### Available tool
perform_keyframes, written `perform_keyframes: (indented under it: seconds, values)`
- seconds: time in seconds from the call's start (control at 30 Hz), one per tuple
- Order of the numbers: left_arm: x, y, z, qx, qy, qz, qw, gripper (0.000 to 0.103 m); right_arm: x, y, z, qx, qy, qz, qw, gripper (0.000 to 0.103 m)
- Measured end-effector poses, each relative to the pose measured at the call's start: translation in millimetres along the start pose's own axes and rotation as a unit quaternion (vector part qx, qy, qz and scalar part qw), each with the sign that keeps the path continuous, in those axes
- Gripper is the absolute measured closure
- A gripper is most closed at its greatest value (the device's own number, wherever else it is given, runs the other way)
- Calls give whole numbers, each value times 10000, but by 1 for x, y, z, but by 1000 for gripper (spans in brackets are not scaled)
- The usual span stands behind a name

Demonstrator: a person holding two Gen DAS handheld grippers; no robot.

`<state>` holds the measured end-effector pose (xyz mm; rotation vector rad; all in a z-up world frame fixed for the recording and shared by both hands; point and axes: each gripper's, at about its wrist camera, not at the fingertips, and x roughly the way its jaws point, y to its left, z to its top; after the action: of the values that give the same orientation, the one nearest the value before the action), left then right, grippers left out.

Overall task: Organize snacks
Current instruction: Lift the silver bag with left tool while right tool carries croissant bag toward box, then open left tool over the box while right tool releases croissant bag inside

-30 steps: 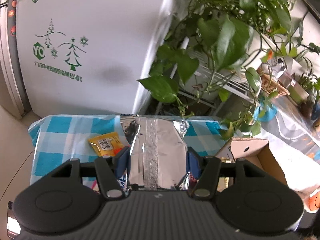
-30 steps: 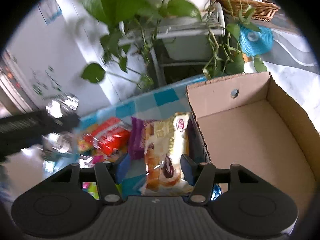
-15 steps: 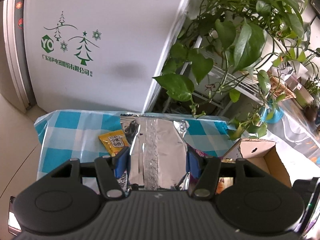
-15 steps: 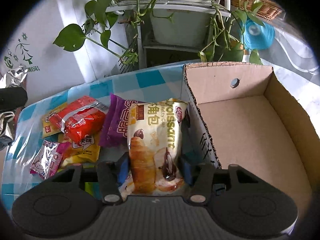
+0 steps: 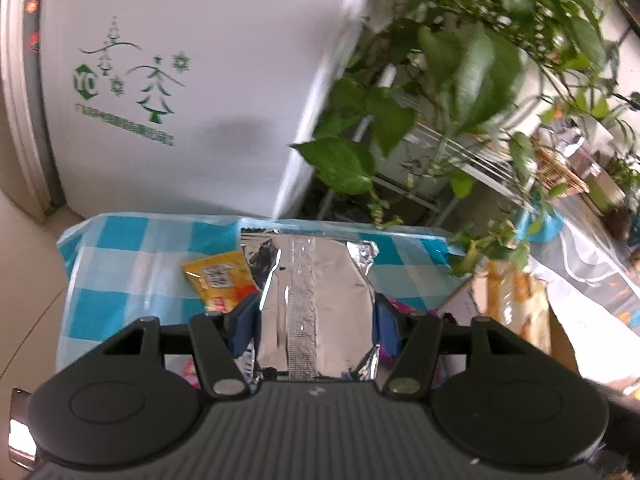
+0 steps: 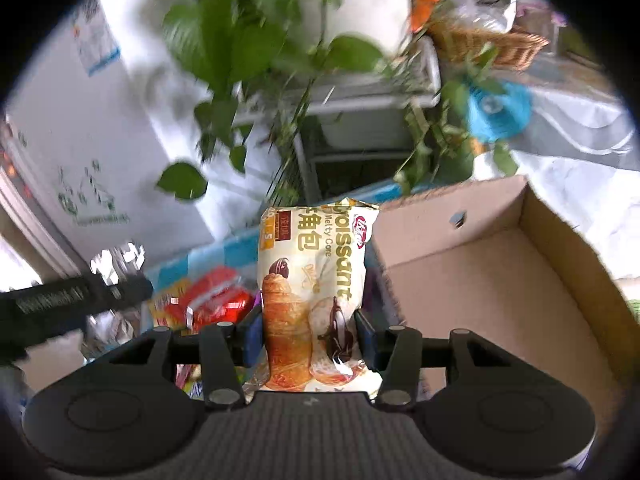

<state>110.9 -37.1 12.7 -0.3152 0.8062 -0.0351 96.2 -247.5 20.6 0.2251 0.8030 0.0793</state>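
1. Gripping a silver foil packet [image 5: 316, 300], the left gripper [image 5: 314, 326] has its blue pads pressed against both sides of the bag, which stands upright between them above the blue-and-white checked tablecloth [image 5: 120, 272].
2. Right gripper [image 6: 308, 336]: its jaws are closing on a croissant packet [image 6: 312, 288], and the blue pads already press its lower sides. The cream-coloured bag stands upright in the grip, raised clear of the table, just left of the cardboard box [image 6: 500, 288].
3. The cardboard box is open at the top, and its brown floor shows bare in the right wrist view. In the left wrist view the box corner [image 5: 556, 332] appears at the right edge, with the croissant packet [image 5: 512, 300] blurred just in front of it.
4. A yellow sachet [image 5: 220, 280] lies flat on the cloth, just left of the foil packet.
5. A red snack bag [image 6: 216, 296] lies on the cloth to the left of the croissant packet, with other small wrappers around it too blurred to tell apart.
6. Behind the table stand a white refrigerator [image 5: 192, 80] with green tree prints and a leafy potted plant [image 5: 460, 72] on a white rack.
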Motion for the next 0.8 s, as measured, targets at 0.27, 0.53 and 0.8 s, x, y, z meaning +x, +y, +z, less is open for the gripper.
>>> perform_keyframes:
  seconds: [0.27, 0.53, 0.8]
  values:
    - [4, -48, -18, 474, 153, -764, 9958, 44, -39, -41, 13, 277, -361, -240, 9987, 49]
    - [9, -91, -39, 826, 316, -1572, 9836, 44, -55, -94, 14, 910, -420, -838, 9914, 49]
    - [11, -115, -47, 947, 306, -2102, 9726, 44, -50, -102, 11, 967, -279, -1162, 9881, 49]
